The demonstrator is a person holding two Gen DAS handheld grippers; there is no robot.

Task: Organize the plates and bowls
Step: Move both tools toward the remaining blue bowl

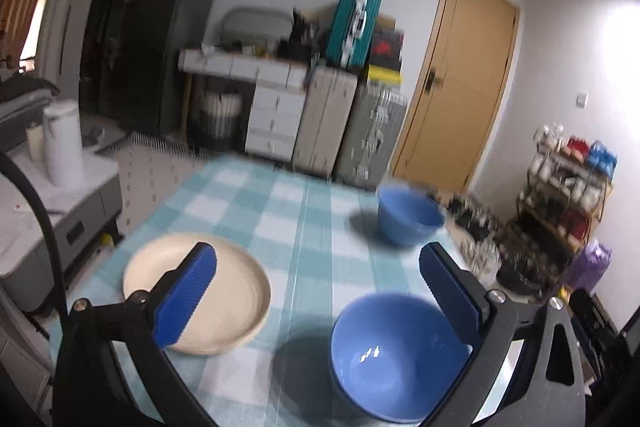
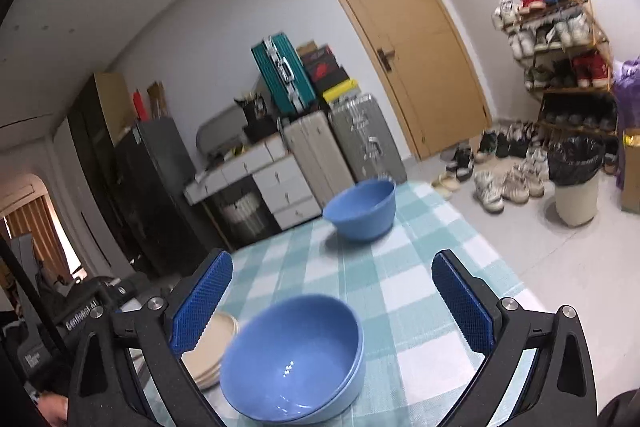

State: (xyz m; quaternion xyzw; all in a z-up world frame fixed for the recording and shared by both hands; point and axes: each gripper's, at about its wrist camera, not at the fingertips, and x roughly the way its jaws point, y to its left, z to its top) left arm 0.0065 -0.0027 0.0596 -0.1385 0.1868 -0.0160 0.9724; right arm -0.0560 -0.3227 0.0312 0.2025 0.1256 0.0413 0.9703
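Note:
A near blue bowl sits on the checked tablecloth, with a second blue bowl at the far right edge. A cream plate lies at the left. My left gripper is open and empty, above the cloth between plate and near bowl. In the right wrist view the near blue bowl looks like two stacked bowls, beside stacked cream plates. The far bowl stands near the table's end. My right gripper is open and empty, above the near bowl.
The table's far edge faces suitcases and white drawers. A grey side cabinet with a white kettle stands left of the table. Shoes, a shoe rack and a bin are on the floor at right.

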